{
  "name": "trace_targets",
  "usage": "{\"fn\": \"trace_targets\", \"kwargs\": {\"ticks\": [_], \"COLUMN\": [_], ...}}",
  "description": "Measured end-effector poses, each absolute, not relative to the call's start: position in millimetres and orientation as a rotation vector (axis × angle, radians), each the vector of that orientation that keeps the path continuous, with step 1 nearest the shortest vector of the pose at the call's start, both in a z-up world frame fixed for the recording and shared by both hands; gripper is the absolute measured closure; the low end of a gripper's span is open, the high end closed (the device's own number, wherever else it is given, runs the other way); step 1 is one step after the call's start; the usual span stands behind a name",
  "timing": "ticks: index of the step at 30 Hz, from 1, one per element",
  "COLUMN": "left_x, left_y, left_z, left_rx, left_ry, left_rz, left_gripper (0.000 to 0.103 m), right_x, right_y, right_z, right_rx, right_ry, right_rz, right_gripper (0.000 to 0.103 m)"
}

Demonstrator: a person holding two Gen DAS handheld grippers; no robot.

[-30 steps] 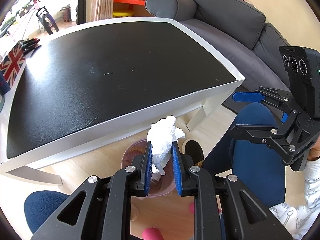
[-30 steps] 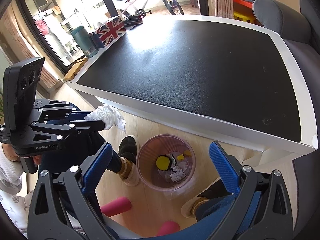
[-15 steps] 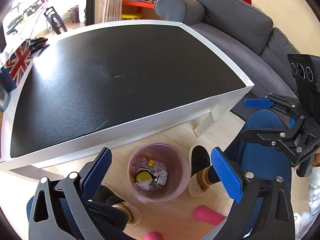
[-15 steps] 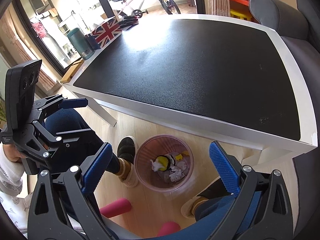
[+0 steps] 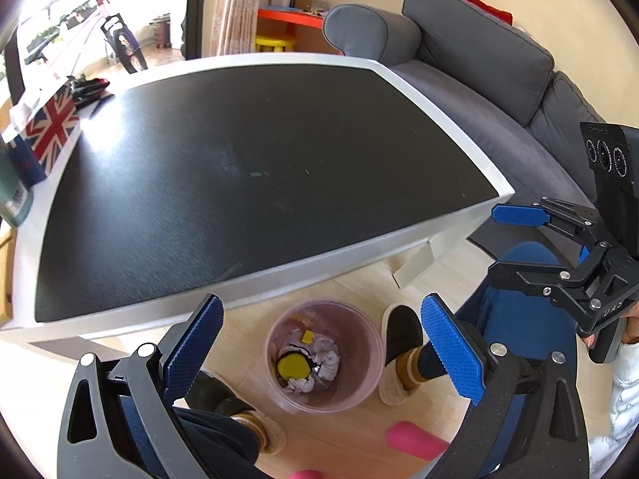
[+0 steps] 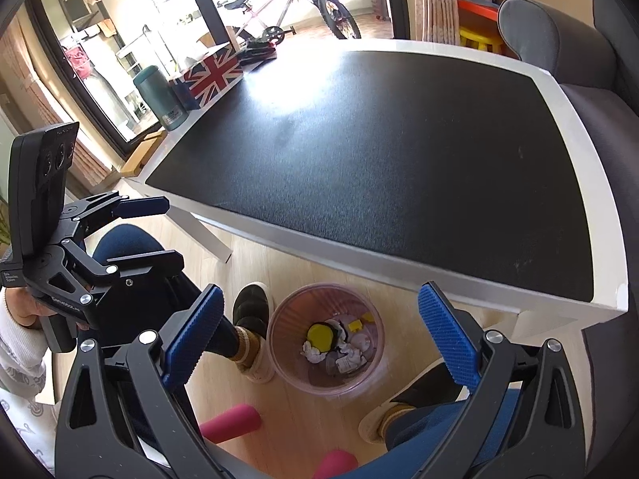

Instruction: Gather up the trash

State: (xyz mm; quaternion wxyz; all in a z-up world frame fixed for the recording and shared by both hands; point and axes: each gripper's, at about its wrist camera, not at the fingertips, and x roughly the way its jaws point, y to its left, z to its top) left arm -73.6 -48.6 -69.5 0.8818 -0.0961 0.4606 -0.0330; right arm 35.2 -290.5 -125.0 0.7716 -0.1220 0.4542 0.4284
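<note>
Since a second ago, the left gripper point(image 5: 321, 343) has let go of the crumpled tissue; its jaws now stand wide and empty above the bin point(image 5: 323, 353). Tissue lies inside among other trash point(image 5: 315, 367). Beside it, the right gripper point(image 6: 319, 337) also stands wide, holding nothing, near the table point(image 5: 255, 279).

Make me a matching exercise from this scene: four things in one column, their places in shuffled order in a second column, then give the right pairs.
Things:
1. yellow lid
2. flag-patterned box
3. pink bin
4. yellow stool

Places:
A. on the floor by the table's near edge
B. inside the bin
C. beyond the table, near the sofa arm
D. on the table's far corner

Pairs: 1-B, 2-D, 3-A, 4-C
</note>
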Motion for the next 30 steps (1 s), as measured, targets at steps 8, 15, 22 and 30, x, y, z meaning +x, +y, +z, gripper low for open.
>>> {"fn": "trace_targets", "kwargs": {"ticks": [8, 15, 22, 30], "left_x": [-63, -48, -33, -18], "left_y": [-33, -22, -13, -5], "left_z": [-49, -32, -18, -7], "left_rx": [-0.182, -0.171, -0.160, -0.145], "left_ry": [0.907, 0.869, 0.838, 0.826], "left_rz": [-0.023, -0.008, 0.011, 0.021], "left_gripper": [0.008, 0.008, 0.008, 0.006], "right_x": [56, 74, 87, 96], "right_y": [-280, -271, -264, -257], "right_z": [-103, -77, -59, -48], "right_rx": [-0.259, -0.267, -0.265, -0.240], "right_ry": [0.940, 0.878, 0.829, 0.810], "right_rz": [0.907, 0.875, 0.868, 0.888], "right_gripper": [0.005, 0.004, 0.004, 0.004]}}
